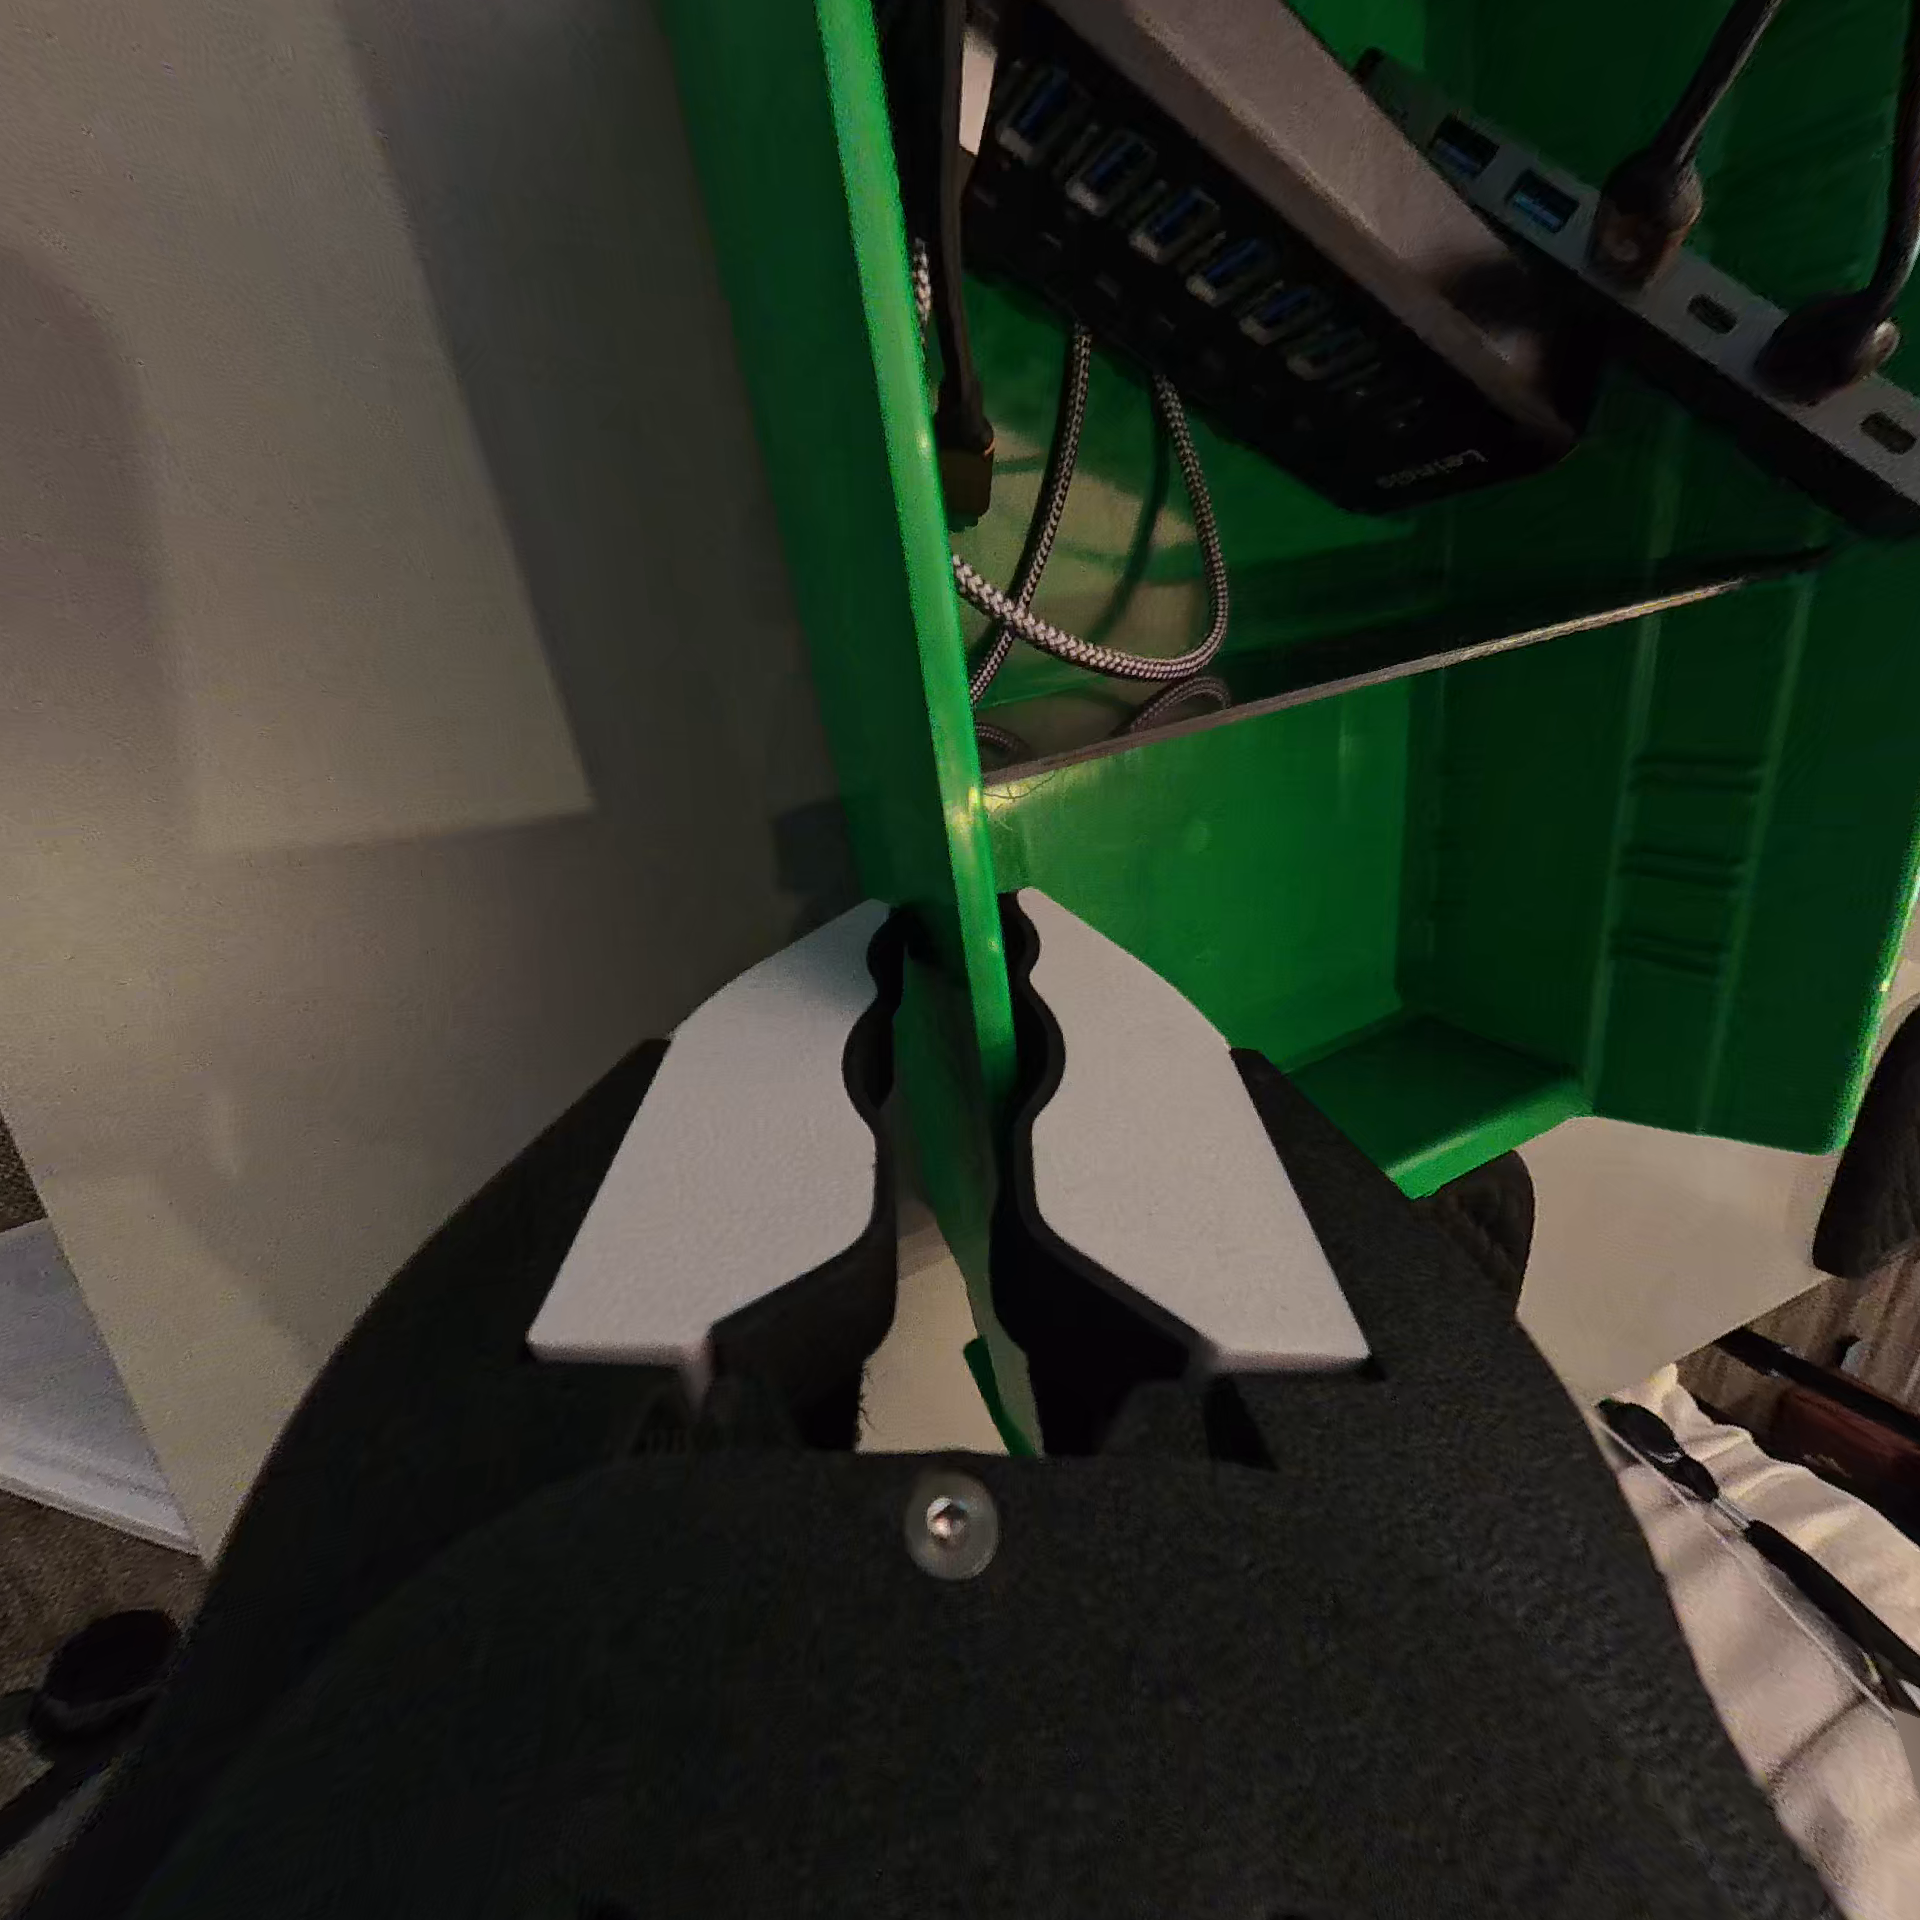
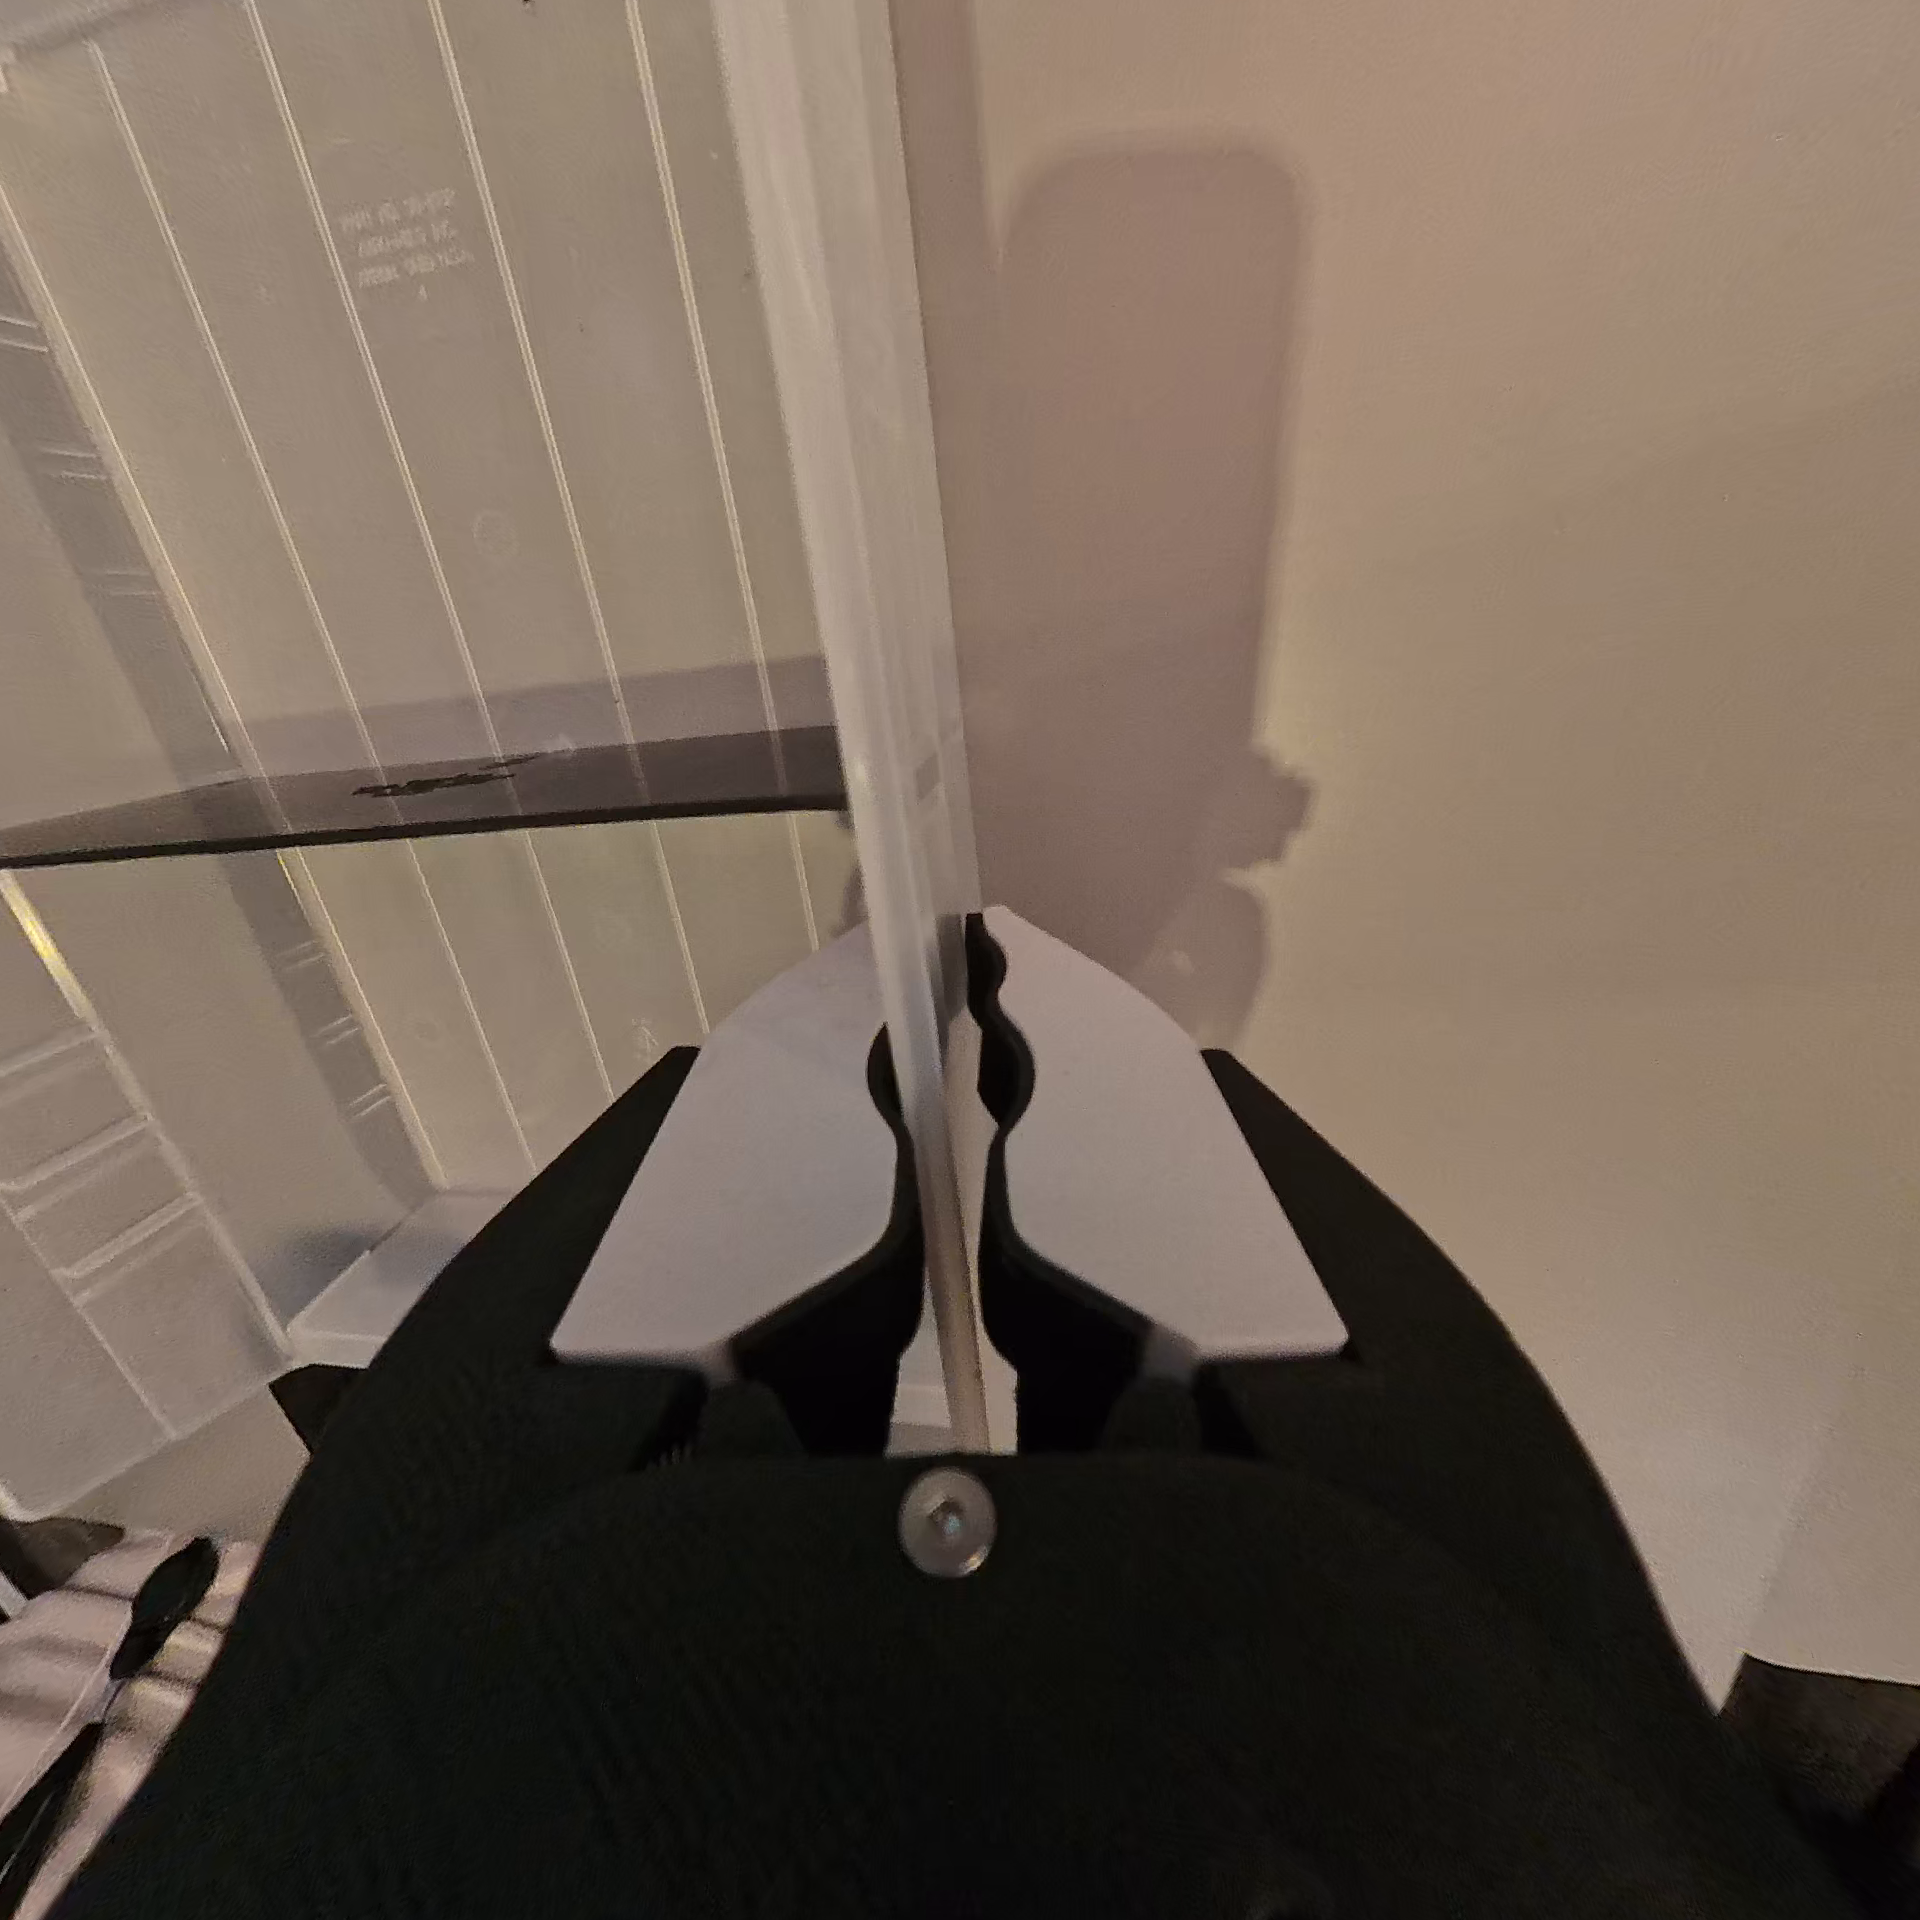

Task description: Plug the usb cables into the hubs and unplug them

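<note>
My left gripper (image 1: 954, 914) is shut on the side wall of a green plastic bin (image 1: 914, 540). Inside the bin lie a black USB hub (image 1: 1226, 281) with a row of blue ports and a grey USB hub (image 1: 1621, 239) with two black cables (image 1: 1652, 177) plugged in. Braided grey cables (image 1: 1122, 644) and a black cable with a loose plug (image 1: 966, 468) lie below the hubs. My right gripper (image 2: 951, 935) is shut on the wall of a clear plastic bin (image 2: 831, 416). No hub or cable shows in the right wrist view.
A thin divider (image 1: 1403, 665) crosses the green bin. A dark divider (image 2: 416, 800) crosses the clear bin, which looks empty. Both bins rest on a white table (image 2: 1507, 623). A person's white striped sleeve (image 1: 1766, 1621) is at the lower right. Some 85 cm of space lies between my two pairs of fingers.
</note>
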`<action>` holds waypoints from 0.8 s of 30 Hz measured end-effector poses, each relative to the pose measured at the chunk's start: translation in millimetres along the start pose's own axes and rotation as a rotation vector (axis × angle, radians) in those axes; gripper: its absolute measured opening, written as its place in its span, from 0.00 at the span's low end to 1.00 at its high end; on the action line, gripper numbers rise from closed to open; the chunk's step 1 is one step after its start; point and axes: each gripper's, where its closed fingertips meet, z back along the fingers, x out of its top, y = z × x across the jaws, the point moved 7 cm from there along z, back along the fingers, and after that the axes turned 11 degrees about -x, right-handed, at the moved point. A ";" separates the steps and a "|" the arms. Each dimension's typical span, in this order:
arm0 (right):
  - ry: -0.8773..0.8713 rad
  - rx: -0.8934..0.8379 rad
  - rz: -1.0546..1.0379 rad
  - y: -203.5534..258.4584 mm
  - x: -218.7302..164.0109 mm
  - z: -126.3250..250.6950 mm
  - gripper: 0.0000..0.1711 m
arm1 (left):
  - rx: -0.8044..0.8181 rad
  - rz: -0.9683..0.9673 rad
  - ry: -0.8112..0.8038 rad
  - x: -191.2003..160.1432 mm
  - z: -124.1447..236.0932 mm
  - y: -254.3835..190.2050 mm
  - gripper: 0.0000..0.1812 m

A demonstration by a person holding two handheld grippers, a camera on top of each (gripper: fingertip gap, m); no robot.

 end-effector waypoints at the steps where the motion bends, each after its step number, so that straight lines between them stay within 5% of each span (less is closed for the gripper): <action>1: -0.001 -0.002 0.018 2.7 0.4 0.0 0.03 | 0.007 -0.010 0.005 0.3 -0.1 -0.4 0.09; 24: 0.032 -0.044 0.251 22.3 -4.5 1.3 0.04 | 0.125 -0.229 0.097 -1.3 0.9 -1.3 0.04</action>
